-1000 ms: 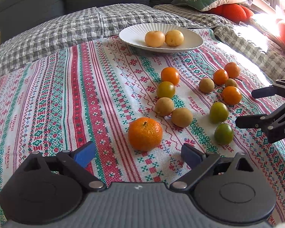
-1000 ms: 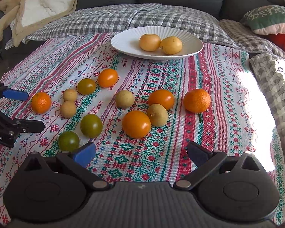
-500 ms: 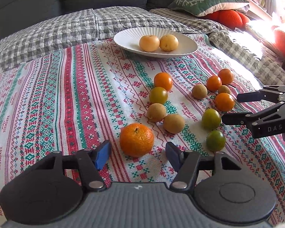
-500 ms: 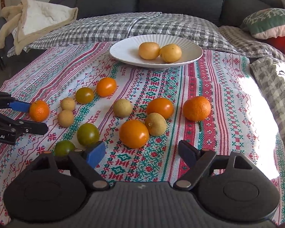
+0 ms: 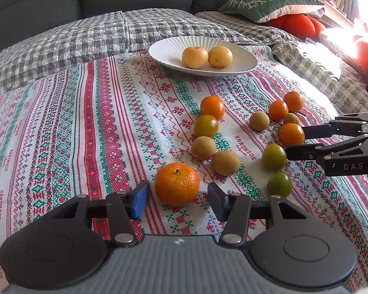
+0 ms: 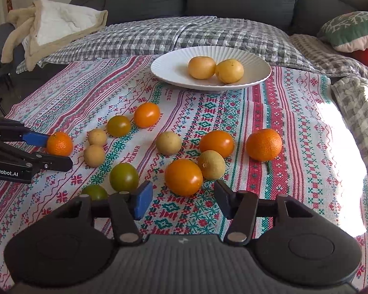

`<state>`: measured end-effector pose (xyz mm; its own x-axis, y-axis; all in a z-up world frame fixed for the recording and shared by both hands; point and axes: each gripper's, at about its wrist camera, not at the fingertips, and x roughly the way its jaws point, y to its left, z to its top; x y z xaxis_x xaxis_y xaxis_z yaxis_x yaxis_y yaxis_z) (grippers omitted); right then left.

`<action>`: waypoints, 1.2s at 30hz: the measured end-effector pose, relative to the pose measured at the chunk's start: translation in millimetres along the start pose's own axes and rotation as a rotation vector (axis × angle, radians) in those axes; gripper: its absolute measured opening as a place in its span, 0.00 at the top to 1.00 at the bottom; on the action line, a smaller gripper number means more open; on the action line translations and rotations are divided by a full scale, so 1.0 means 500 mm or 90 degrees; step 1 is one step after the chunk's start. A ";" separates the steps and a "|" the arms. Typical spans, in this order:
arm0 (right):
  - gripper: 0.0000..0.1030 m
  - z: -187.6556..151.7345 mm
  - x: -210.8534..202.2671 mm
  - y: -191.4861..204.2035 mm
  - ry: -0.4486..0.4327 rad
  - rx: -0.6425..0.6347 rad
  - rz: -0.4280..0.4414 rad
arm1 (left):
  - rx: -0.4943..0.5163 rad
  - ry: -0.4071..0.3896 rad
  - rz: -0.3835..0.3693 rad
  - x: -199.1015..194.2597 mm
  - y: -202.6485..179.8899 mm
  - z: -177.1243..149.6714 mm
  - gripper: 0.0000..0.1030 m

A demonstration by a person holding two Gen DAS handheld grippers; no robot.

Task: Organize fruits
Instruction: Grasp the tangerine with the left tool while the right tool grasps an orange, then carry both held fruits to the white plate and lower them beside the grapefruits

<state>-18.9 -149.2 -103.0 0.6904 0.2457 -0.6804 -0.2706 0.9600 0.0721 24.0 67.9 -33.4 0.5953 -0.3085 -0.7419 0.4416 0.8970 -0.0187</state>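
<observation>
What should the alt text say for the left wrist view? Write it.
The left gripper has just been closing, and its jaws flank a mandarin without touching it, on a patterned tablecloth. Beyond lie scattered small fruits, orange, green and brown, and a white plate holding two yellow fruits.

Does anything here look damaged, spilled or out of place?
Nothing looks damaged or spilled. Only two yellow round fruits lie on the white ribbed plate; the other fruits, like the large orange mandarin, sit scattered on the patterned tablecloth.
</observation>
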 end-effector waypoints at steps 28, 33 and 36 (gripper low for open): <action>0.71 0.021 -0.011 0.008 -0.019 -0.002 0.013 | -0.005 0.003 0.004 -0.007 -0.005 0.012 0.69; 0.71 0.027 -0.015 0.012 -0.024 -0.001 0.019 | -0.006 -0.004 -0.004 -0.015 -0.008 0.018 0.70; 0.71 0.033 -0.019 0.016 -0.030 -0.001 0.022 | -0.001 -0.012 -0.007 -0.019 -0.012 0.024 0.70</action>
<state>-16.5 -141.5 -84.2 0.7118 0.2843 -0.6423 -0.2956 0.9508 0.0932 23.5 61.6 -18.4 0.6028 -0.3245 -0.7290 0.4478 0.8937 -0.0276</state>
